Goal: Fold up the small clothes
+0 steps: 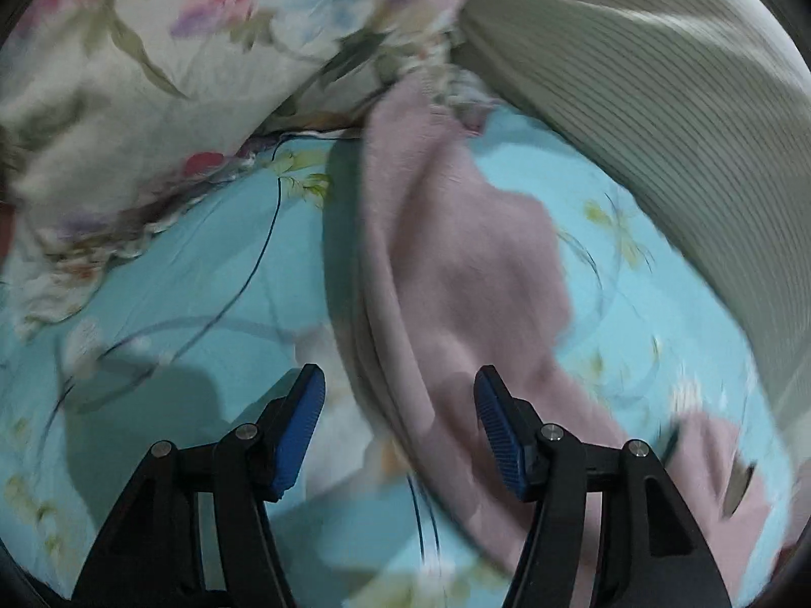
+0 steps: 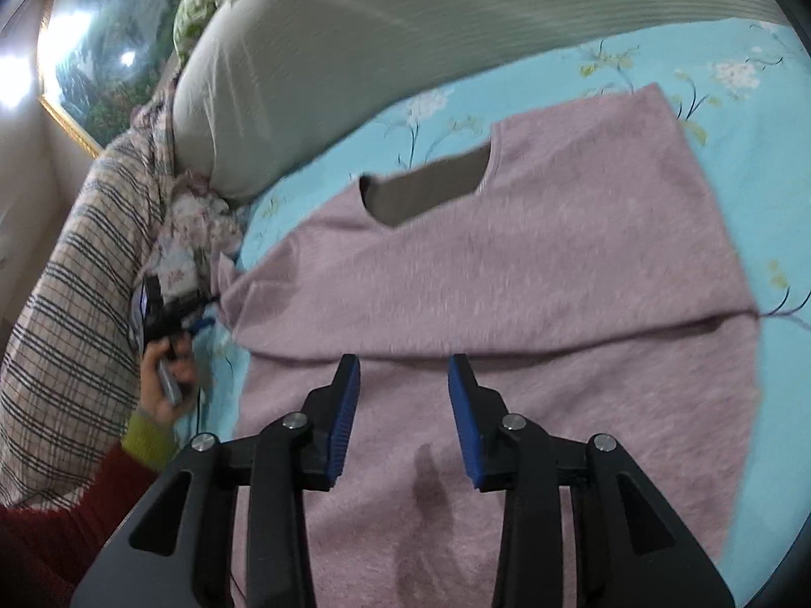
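Note:
A fuzzy mauve top [image 2: 557,263] lies spread on the light blue flowered bedsheet [image 2: 583,71], neckline toward the far side, with a fold line running across its middle. My right gripper [image 2: 404,370] hovers open just above the top's near half, with nothing between its blue pads. In the left wrist view the same top [image 1: 456,263] runs as a long strip, blurred. My left gripper [image 1: 399,380] stands open over the strip's left edge; cloth lies under the jaws, but the pads do not press on it.
A flowered quilt [image 1: 126,76] is bunched at the far left and a ribbed pale cover [image 1: 659,101] lies along the far side. In the right wrist view a plaid cloth [image 2: 76,278] hangs at left, beside a person's hand [image 2: 162,385] in a red sleeve.

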The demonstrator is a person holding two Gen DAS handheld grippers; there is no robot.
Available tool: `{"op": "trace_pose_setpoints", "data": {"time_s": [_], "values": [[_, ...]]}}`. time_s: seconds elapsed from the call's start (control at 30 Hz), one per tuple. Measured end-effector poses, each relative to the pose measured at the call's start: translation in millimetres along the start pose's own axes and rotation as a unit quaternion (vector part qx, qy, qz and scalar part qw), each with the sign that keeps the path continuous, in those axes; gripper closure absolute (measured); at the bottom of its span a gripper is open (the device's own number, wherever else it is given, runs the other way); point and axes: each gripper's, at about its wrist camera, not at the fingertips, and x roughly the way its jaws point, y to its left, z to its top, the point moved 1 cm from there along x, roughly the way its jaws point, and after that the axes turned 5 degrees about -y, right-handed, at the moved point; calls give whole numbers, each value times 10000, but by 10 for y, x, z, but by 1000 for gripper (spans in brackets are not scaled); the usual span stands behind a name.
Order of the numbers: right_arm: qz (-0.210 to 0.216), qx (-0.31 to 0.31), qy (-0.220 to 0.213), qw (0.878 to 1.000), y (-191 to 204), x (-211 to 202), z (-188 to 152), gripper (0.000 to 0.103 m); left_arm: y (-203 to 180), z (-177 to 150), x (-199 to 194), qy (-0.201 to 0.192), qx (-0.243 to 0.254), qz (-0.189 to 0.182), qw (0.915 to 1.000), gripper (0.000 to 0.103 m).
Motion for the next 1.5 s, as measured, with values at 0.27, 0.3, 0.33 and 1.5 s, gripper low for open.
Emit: {"op": "trace_pose_setpoints", "data": {"time_s": [0.27,0.3,0.33,1.5], "values": [[-158,-59,170,9997,28,94,-67,65,237,584,431,-11,-599,-182,9980,39],[-149,-63,179,9997,38,112,-65,65,238,636,461,-53,-581,-156,9982,40],[-135,-60,194,9997,48,125,-63,65,230,660,466,-92,-549,-134,9984,48],[-334,936,-1010,9899,-598,-852,-112,65,-3443,-2422,-1364,-232,3235,-2251,9188,98]]}}
